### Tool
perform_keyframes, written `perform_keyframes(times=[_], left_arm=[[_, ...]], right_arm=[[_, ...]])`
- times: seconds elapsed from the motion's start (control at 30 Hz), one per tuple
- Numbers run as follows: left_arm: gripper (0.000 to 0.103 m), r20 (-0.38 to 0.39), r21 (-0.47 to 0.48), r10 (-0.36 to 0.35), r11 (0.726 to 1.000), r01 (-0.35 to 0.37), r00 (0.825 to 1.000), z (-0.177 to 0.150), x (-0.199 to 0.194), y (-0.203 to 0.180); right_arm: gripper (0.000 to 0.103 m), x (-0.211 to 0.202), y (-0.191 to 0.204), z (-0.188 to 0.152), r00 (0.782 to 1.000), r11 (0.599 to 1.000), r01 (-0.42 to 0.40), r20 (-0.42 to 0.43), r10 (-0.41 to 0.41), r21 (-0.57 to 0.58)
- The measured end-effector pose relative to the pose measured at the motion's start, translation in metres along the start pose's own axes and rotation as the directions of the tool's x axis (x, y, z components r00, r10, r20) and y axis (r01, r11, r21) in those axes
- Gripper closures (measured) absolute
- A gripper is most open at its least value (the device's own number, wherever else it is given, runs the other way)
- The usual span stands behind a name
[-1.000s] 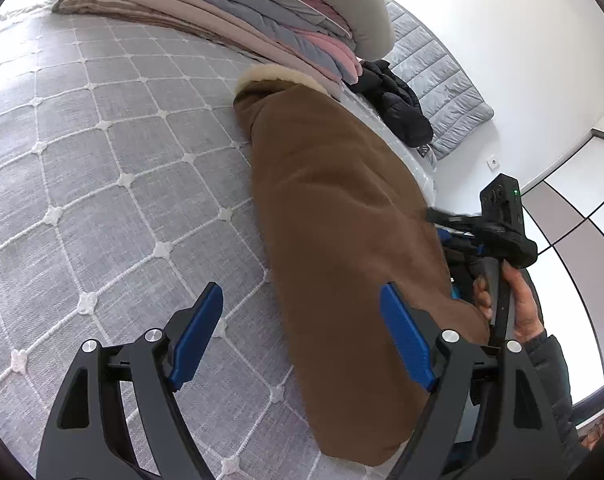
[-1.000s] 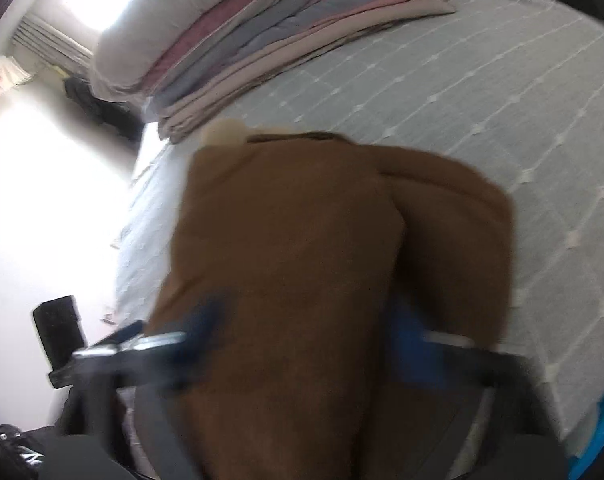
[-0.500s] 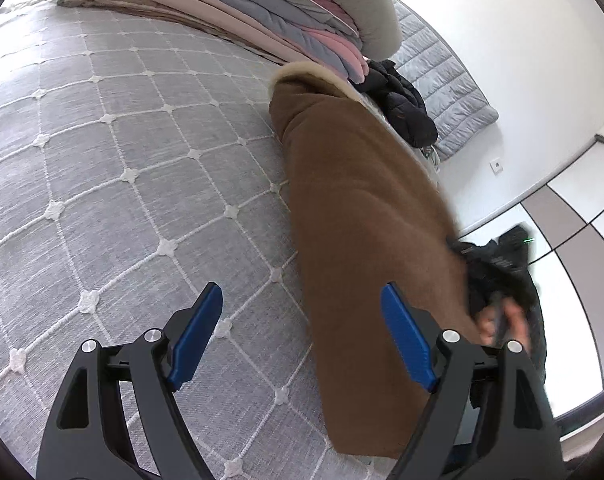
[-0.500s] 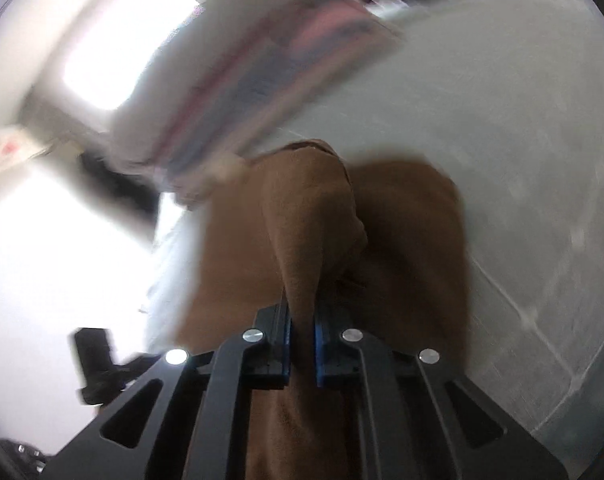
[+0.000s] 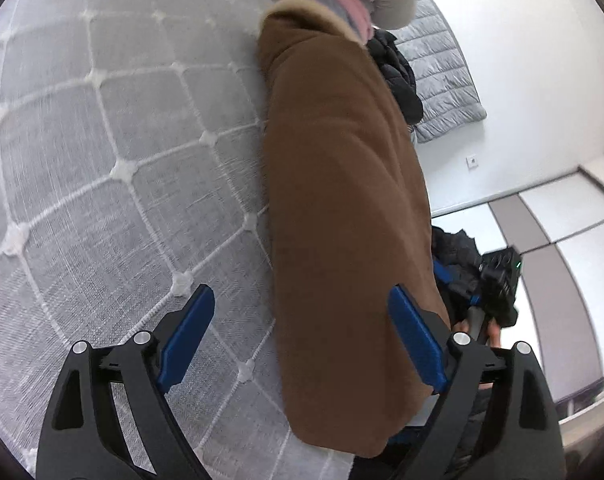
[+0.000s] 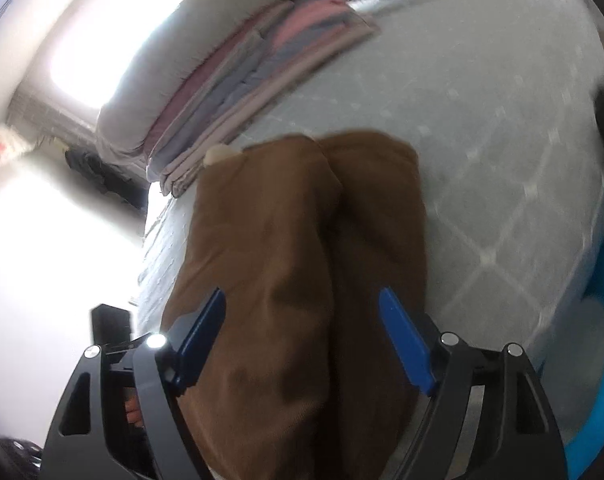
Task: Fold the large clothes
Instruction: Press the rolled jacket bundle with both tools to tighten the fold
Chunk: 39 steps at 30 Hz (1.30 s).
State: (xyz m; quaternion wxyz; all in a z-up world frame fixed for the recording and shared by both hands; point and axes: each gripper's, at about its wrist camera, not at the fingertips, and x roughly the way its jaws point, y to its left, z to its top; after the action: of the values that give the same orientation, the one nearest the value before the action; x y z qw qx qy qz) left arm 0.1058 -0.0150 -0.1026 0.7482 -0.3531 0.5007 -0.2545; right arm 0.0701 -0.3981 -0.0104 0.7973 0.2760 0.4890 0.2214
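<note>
A brown coat with a cream fleece collar lies lengthwise along the edge of a grey quilted bed, folded into a long narrow strip. My left gripper is open just above the coat's near end, its right pad over the fabric. The right wrist view shows the coat with two long folds meeting along a centre crease. My right gripper is open above its near end and holds nothing. The right gripper's body also shows in the left wrist view, beyond the bed edge.
A stack of folded blankets and a pillow sits at the head of the bed by the collar. A black garment and a grey quilt lie beyond the coat. A blue object is at the right edge.
My right gripper was shut on a brown fold half a second ago and has now opened, leaving the fold lying on the coat. My left gripper moved closer to the coat, still open.
</note>
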Motion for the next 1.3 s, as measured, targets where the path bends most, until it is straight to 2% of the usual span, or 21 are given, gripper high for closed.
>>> perform_keyframes(times=[0.13, 0.27, 0.4, 0.5, 0.6, 0.77, 0.97, 1.13, 1.17, 1.2, 1.23, 1.3], left_arm=[[0.018, -0.001, -0.068, -0.052, 0.996, 0.051, 0.999, 0.005, 0.007, 0.016], [0.017, -0.011, -0.085, -0.111, 0.99, 0.11, 0.994, 0.013, 0.017, 0.019], [0.016, -0.035, -0.085, -0.146, 0.986, 0.143, 0.989, 0.02, 0.031, 0.015], [0.015, -0.063, -0.065, -0.151, 0.987, 0.147, 0.986, 0.022, 0.042, 0.007], [0.013, -0.093, -0.062, -0.174, 0.984, 0.169, 0.98, 0.024, 0.051, 0.003], [0.012, -0.158, -0.038, -0.181, 0.983, 0.178, 0.971, 0.022, 0.071, -0.012], [0.008, -0.209, 0.002, -0.139, 0.99, 0.142, 0.968, 0.022, 0.092, -0.02], [0.008, -0.215, 0.074, -0.063, 0.994, 0.081, 0.975, 0.013, 0.102, -0.034], [0.016, -0.201, 0.089, -0.046, 0.994, 0.065, 0.978, 0.012, 0.099, -0.037], [0.028, -0.188, 0.111, -0.019, 0.993, 0.04, 0.982, 0.011, 0.095, -0.042], [0.033, -0.178, 0.143, 0.014, 0.99, 0.011, 0.984, 0.009, 0.09, -0.049], [0.044, -0.164, 0.181, 0.036, 0.983, -0.006, 0.986, 0.007, 0.077, -0.058]], right_arm=[[0.026, 0.01, -0.025, -0.006, 0.997, 0.996, -0.025, -0.07, 0.031, 0.09], [0.026, 0.022, -0.045, -0.012, 0.993, 0.99, -0.031, -0.108, 0.046, 0.14], [0.023, 0.028, -0.06, -0.02, 0.986, 0.971, -0.107, -0.102, 0.131, 0.216], [0.018, 0.024, -0.063, -0.025, 0.988, 0.973, -0.086, -0.111, 0.111, 0.214], [0.018, 0.025, -0.066, -0.03, 0.986, 0.975, -0.063, -0.139, 0.094, 0.212], [0.006, 0.033, -0.069, -0.044, 0.962, 0.939, -0.191, -0.135, 0.237, 0.286], [0.006, 0.034, -0.07, -0.046, 0.959, 0.943, -0.18, -0.162, 0.231, 0.279], [0.005, 0.052, -0.059, -0.051, 0.943, 0.946, -0.196, -0.217, 0.254, 0.257], [0.005, 0.053, -0.057, -0.053, 0.942, 0.943, -0.204, -0.211, 0.262, 0.261], [0.005, 0.054, -0.054, -0.054, 0.941, 0.942, -0.211, -0.206, 0.268, 0.262], [0.005, 0.053, -0.05, -0.055, 0.938, 0.934, -0.233, -0.192, 0.289, 0.27], [0.005, 0.052, -0.04, -0.06, 0.929, 0.921, -0.275, -0.17, 0.328, 0.274]])
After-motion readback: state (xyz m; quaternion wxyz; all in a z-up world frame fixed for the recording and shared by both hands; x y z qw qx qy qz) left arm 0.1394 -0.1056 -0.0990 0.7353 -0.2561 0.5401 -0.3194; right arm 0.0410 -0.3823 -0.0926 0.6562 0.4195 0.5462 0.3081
